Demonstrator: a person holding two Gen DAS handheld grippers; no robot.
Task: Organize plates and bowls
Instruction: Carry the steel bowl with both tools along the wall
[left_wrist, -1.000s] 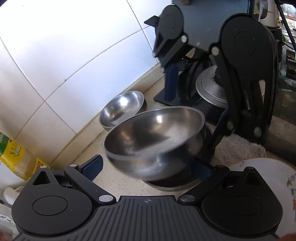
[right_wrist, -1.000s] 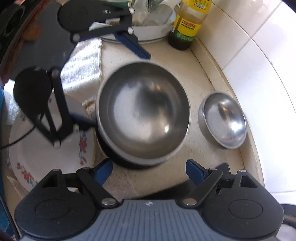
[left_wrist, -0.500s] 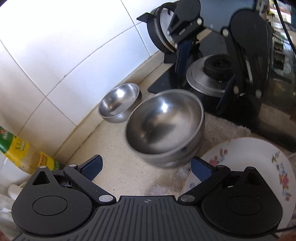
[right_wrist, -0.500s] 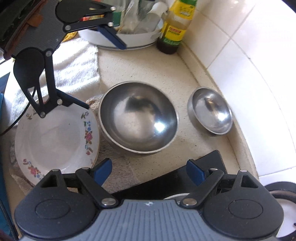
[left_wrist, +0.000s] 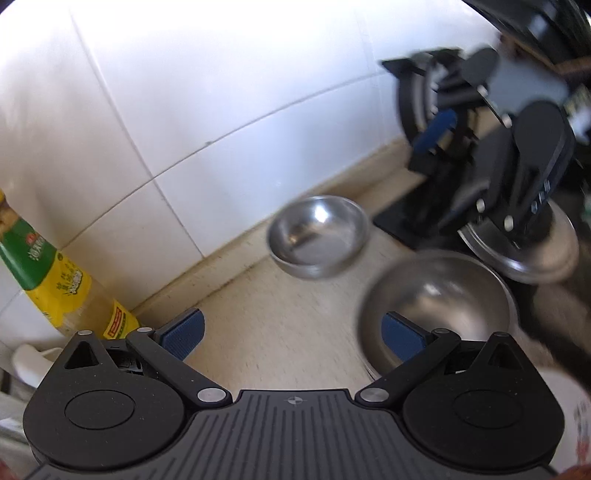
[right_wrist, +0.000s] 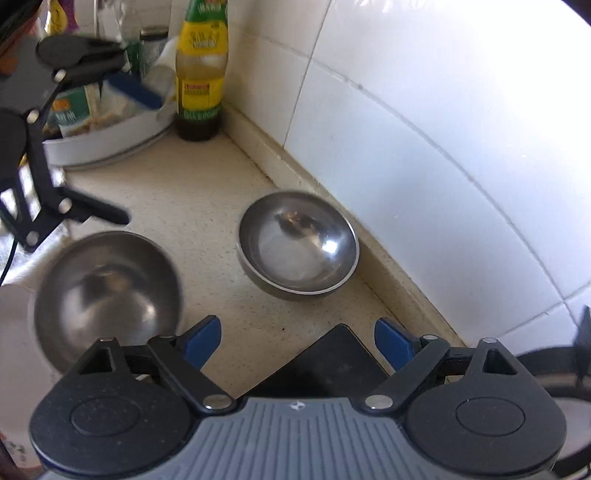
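I see both my grippers, left (left_wrist: 291, 326) and right (right_wrist: 297, 334), with jaws apart and holding nothing above the beige table (right_wrist: 207, 206). The small steel bowl (right_wrist: 297, 243) sits upright near the tiled wall (right_wrist: 424, 122), ahead of the right gripper. The large steel bowl (right_wrist: 107, 288) rests apart from it, beside a plate (right_wrist: 14, 314).
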